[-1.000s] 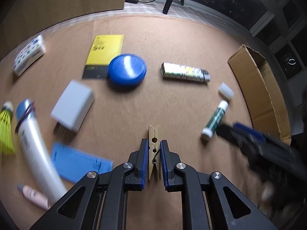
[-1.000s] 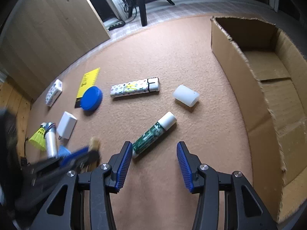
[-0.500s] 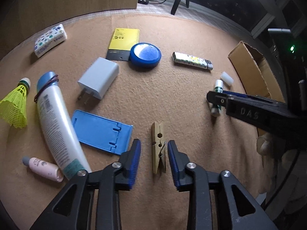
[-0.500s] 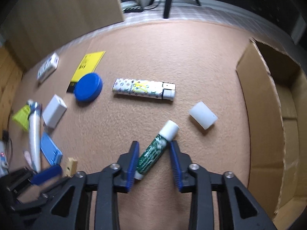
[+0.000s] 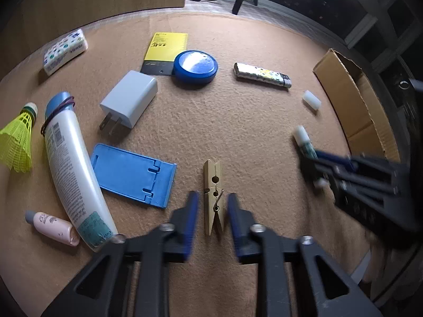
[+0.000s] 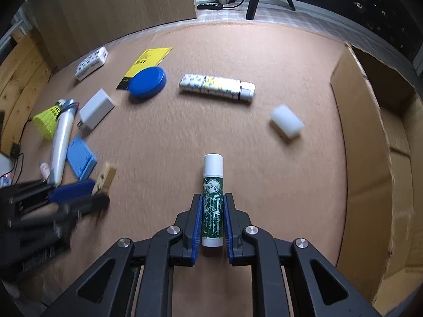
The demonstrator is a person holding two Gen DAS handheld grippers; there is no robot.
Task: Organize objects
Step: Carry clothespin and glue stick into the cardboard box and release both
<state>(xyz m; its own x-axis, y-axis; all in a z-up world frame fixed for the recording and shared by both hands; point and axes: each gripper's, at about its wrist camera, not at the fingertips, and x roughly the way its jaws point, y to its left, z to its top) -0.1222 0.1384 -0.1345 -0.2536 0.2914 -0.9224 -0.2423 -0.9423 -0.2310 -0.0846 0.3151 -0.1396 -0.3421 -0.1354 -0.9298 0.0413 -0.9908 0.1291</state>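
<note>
Right gripper (image 6: 213,222) clamped on lip balm (image 6: 212,198)

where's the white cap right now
In the right wrist view the white cap lies loose on the mat, right of centre, between the patterned lighter and the cardboard box, up and right from the lip balm.

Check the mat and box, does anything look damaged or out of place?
The cardboard box has a ragged, torn top rim. A dark hair band is looped round the white tube's neck. Nothing looks spilled.
</note>
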